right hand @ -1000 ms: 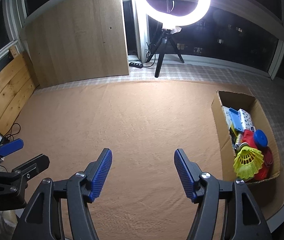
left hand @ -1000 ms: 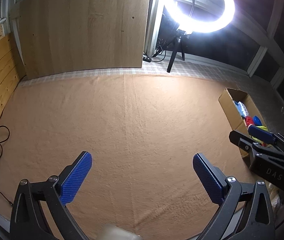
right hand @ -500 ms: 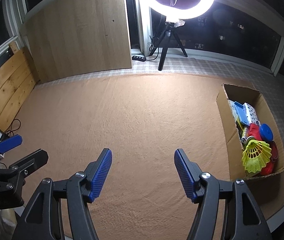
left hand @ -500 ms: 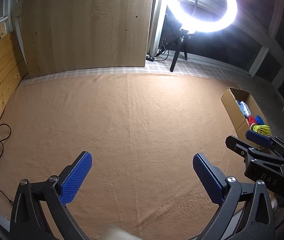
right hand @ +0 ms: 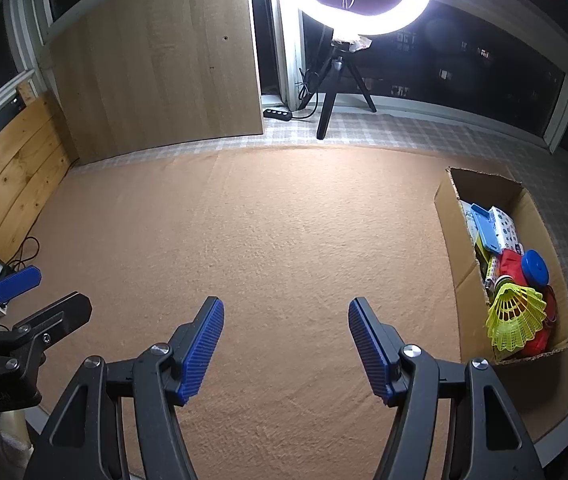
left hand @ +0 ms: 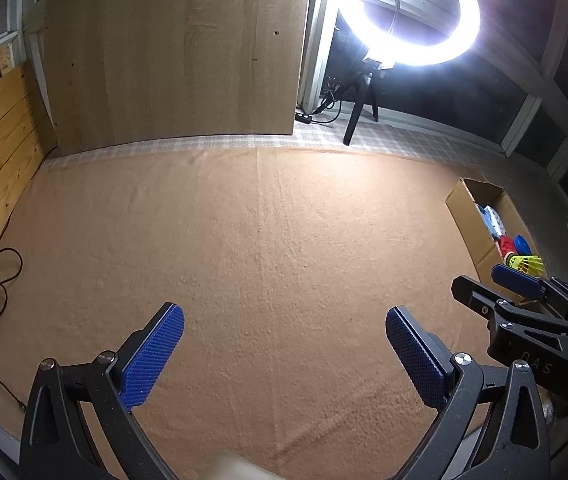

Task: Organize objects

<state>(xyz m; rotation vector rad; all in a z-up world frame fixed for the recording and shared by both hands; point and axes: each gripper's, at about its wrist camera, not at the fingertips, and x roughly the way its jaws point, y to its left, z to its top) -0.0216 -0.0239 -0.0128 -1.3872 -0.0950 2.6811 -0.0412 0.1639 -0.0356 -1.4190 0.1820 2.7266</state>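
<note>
Stage: sorting looks finished; nothing loose lies on the tan carpet.
Left gripper: jaws wide apart, nothing between the blue pads, hanging over bare carpet.
Right gripper: jaws apart, nothing held, also over bare carpet, with the box to its right.
Advice: before stopping, sweep both views for strays near the carpet edge; keep the tongs clear of the box wall.
Container: cardboard box, open-topped, at the carpet's right edge.
Contents: yellow shuttlecock at the near end, on top; red item behind it; blue round lid beside that; blue flat case and patterned white packet toward the far end.
Surroundings: ring light on tripod beyond the carpet; wooden panel leaning at the back.
</note>
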